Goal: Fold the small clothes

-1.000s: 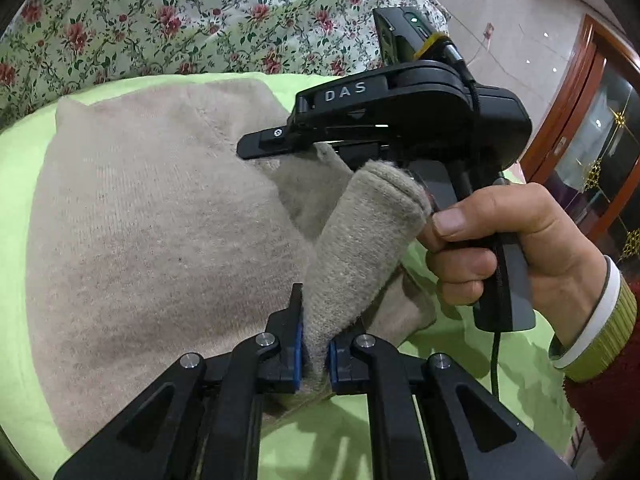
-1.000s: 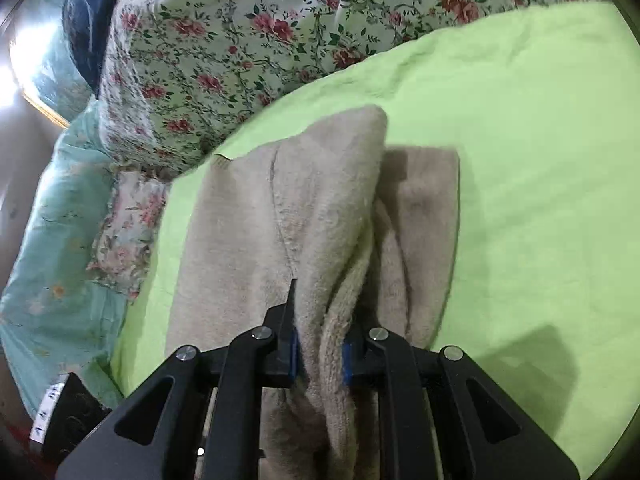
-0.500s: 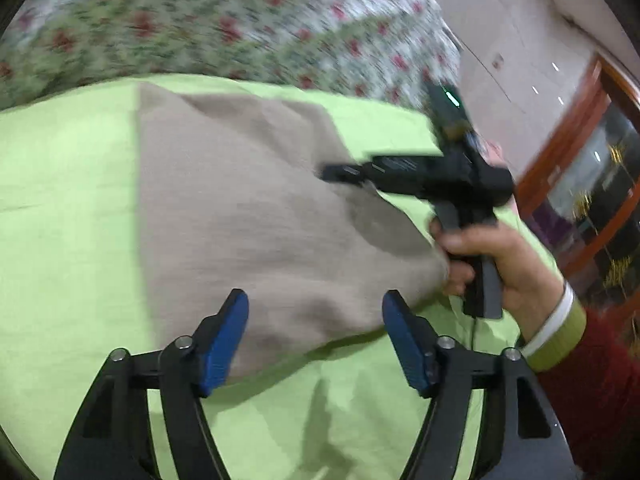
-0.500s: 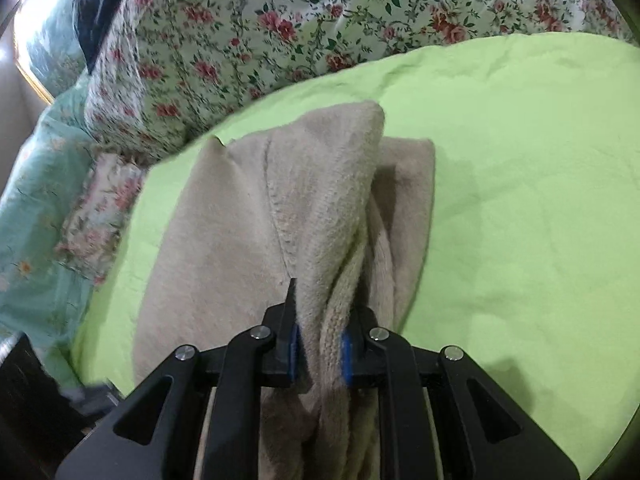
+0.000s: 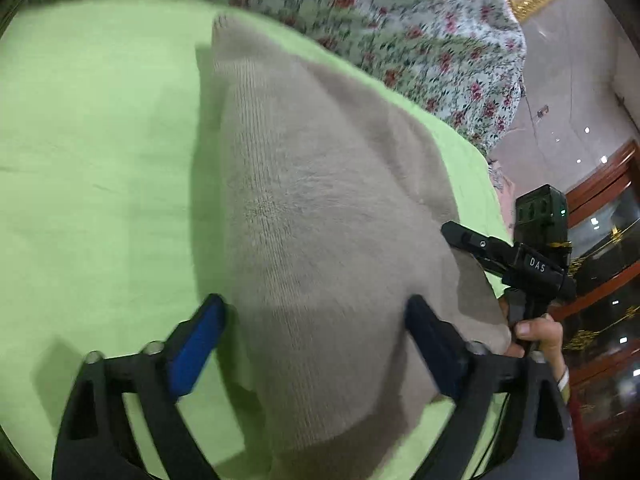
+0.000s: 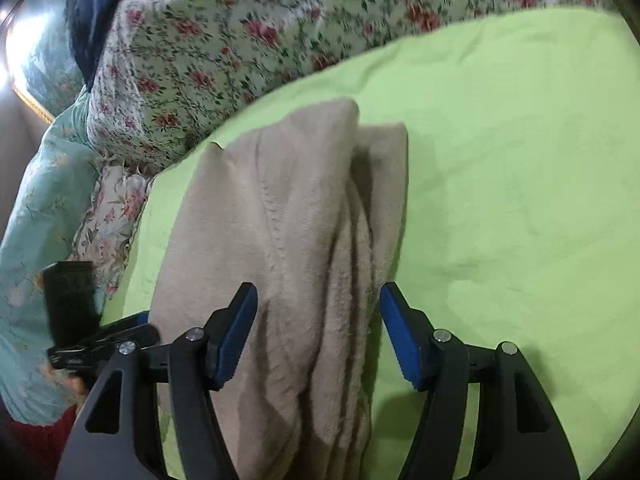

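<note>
My left gripper (image 5: 316,340) nearest, jaws just opened wide, straddling beige knit garment (image 5: 320,220), blue pads (image 5: 192,350) clear of cloth, nothing gripped. My right gripper (image 6: 318,334) jaws also just parted, bunched folds of garment between them, pads not pressing. Garment lies folded on lime-green sheet (image 6: 500,180). Beyond it, floral quilt (image 6: 224,36). Right-hand tool (image 5: 520,260) at garment's far edge

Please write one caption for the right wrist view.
Open right gripper over folded beige knit garment on green sheet.

Black fingers (image 6: 236,320), blue pads (image 5: 196,344)
</note>
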### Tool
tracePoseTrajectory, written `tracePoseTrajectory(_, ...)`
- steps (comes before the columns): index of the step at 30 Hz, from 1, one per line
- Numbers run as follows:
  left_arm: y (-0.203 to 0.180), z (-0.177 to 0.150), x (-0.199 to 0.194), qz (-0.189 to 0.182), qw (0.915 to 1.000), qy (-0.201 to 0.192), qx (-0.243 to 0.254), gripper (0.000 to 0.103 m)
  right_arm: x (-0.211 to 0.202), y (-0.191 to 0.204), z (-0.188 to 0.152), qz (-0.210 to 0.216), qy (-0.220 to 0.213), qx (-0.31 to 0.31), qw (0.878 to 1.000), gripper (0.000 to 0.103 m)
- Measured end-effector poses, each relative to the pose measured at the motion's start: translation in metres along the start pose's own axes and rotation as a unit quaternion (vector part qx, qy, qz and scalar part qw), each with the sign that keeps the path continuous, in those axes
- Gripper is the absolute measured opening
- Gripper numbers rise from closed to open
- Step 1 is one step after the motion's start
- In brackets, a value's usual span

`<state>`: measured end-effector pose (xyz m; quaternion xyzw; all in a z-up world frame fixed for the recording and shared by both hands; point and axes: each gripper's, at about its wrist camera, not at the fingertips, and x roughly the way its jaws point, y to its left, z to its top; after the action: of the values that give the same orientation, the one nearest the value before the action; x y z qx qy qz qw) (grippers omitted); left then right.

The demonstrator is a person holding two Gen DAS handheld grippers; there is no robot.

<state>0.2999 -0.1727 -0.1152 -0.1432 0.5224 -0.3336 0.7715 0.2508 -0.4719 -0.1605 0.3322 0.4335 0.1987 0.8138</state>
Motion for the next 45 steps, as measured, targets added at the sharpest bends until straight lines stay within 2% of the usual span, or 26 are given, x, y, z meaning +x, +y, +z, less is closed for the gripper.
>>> tracePoseTrajectory(3,0.007,0.008,0.022,-0.025,0.9997,0.006,0.0,0.097,0.017,-0.009,0.003,0.015,0.018,0.028,0.999,0.062)
tracePoseTrajectory(4,0.006,0.009,0.023,-0.026,0.9996,-0.001,0.008,0.091,0.023,-0.013,0.004,0.032,0.021,0.043,0.998,0.058)
tracePoseTrajectory(5,0.005,0.011,0.025,-0.027,0.9995,-0.006,0.016,0.073,0.028,-0.015,0.006,0.048,0.026,0.055,0.997,0.046)
tracePoseTrajectory(6,0.005,0.013,0.028,-0.031,0.9994,0.001,0.017,0.068,0.035,-0.017,0.006,0.063,0.034,0.07,0.995,0.037)
tracePoseTrajectory(8,0.005,0.014,0.021,-0.046,0.9989,0.001,0.006,0.049,0.035,-0.01,0.004,0.051,0.028,0.062,0.996,0.032)
tracePoseTrajectory(11,-0.002,0.006,-0.011,-0.046,0.9987,-0.019,0.013,0.045,0.02,0.012,-0.003,0.072,0.01,0.051,0.996,0.029)
tracePoseTrajectory(16,0.005,-0.043,-0.108,-0.036,0.9965,-0.068,0.032,0.045,0.009,0.077,-0.037,0.134,0.002,0.012,0.991,0.029)
tracePoseTrajectory(20,0.032,-0.083,-0.171,-0.001,0.996,-0.084,0.033,0.045,0.034,0.134,-0.065,0.184,0.012,-0.017,0.983,0.029)
tracePoseTrajectory(24,0.068,-0.107,-0.212,0.036,0.9956,-0.086,0.01,0.045,0.082,0.178,-0.088,0.209,0.048,-0.027,0.976,0.029)
tracePoseTrajectory(28,0.091,-0.124,-0.235,0.057,0.9933,-0.101,-0.005,0.045,0.113,0.203,-0.099,0.218,0.068,-0.024,0.973,0.029)
tracePoseTrajectory(31,0.113,-0.138,-0.238,0.057,0.9926,-0.105,-0.02,0.046,0.129,0.214,-0.103,0.213,0.076,-0.028,0.974,0.029)
tracePoseTrajectory(34,0.135,-0.15,-0.222,0.056,0.9935,-0.09,-0.041,0.049,0.144,0.218,-0.111,0.181,0.091,-0.039,0.979,0.029)
tracePoseTrajectory(36,0.149,-0.158,-0.215,0.043,0.9932,-0.094,-0.052,0.053,0.15,0.214,-0.116,0.163,0.094,-0.038,0.981,0.03)
tracePoseTrajectory(39,0.166,-0.167,-0.216,0.019,0.9921,-0.095,-0.079,0.067,0.152,0.207,-0.119,0.16,0.095,-0.027,0.982,0.033)
tracePoseTrajectory(41,0.166,-0.169,-0.222,0.038,0.9908,-0.097,-0.086,0.077,0.149,0.213,-0.119,0.148,0.096,-0.039,0.984,0.037)
tracePoseTrajectory(45,0.153,-0.172,-0.253,0.105,0.984,-0.13,-0.062,0.079,0.129,0.222,-0.111,0.096,0.085,-0.062,0.99,0.05)
